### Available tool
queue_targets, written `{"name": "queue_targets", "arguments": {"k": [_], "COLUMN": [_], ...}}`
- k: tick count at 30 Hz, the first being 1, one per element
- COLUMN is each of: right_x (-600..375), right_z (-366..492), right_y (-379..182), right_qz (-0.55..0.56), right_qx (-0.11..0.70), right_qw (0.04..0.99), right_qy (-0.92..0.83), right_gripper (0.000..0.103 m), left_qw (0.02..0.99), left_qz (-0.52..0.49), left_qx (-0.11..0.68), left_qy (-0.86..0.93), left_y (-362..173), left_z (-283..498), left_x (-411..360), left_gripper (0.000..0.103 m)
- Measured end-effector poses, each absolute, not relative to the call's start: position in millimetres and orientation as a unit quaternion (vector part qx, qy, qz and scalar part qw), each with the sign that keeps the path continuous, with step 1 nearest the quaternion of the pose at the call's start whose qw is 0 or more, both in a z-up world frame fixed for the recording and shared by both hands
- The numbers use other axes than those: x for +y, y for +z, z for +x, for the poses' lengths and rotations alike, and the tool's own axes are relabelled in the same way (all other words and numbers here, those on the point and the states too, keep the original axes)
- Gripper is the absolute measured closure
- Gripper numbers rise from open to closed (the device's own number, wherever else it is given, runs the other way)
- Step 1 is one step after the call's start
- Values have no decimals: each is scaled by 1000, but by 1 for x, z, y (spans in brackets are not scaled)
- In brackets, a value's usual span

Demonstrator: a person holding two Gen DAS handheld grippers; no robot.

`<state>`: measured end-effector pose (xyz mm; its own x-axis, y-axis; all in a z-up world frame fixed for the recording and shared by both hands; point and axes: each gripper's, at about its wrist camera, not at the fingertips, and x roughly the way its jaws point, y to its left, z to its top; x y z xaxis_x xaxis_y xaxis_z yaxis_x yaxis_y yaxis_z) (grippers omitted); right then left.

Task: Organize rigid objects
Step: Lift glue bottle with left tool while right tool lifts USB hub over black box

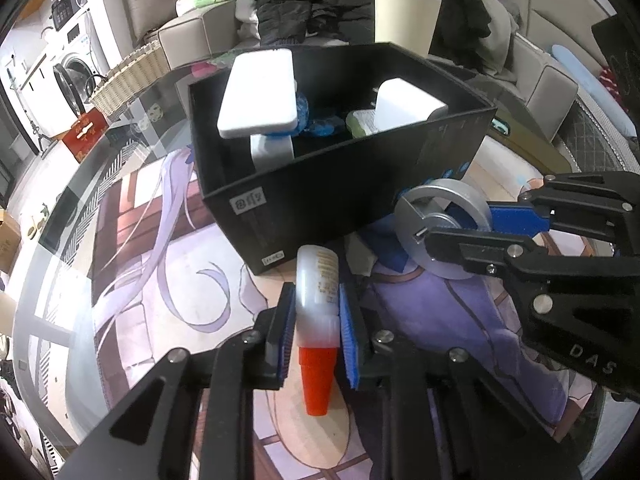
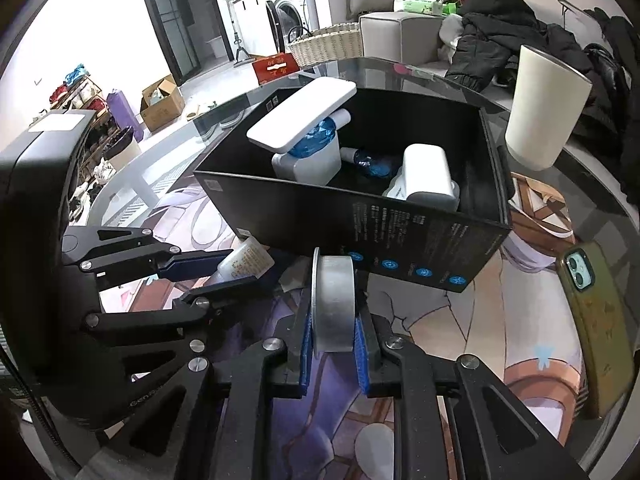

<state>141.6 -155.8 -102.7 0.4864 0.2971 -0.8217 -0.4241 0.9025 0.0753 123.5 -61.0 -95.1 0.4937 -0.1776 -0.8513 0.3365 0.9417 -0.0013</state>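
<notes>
Left gripper (image 1: 316, 320) has its jaws clenched on a small glue bottle (image 1: 320, 284), orange cap pointing back toward the camera, body aimed at the black box (image 1: 340, 184). Right gripper (image 2: 332, 336) grasps a silver metal disc (image 2: 334, 304) on edge across its width. Both items are held just short of the box's near wall, above the surface (image 1: 132, 240), evidently staged for depositing among the white and blue items already inside.

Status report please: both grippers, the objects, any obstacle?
Left gripper shut on glue bottle. Right gripper shut on metal disc. Black box ahead, part filled, nothing blocking.
</notes>
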Motion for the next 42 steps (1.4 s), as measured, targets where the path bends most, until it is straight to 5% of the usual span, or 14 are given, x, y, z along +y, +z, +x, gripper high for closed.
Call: {"name": "queue_targets", "arguments": {"k": [9,22,42], "right_x": [-162,-159,-162], "right_z": [123,58,126], "right_y": [-75,3,40], "right_qz": [-60,-79,-58], "right_qx": [394,167,128], "right_qw": [893,961,978], "right_qy": [210,205,157], "right_gripper": [86,86,86], "left_qw": [894,958,965], "left_qz": [67,53,3], "left_qx": [412,225,201], "left_qy": [-164,-169,-166], "left_y": [-63,20,42], "left_z": [107,75,146], "left_x": [-53,-30,-38], "left_gripper": [84,84,84]}}
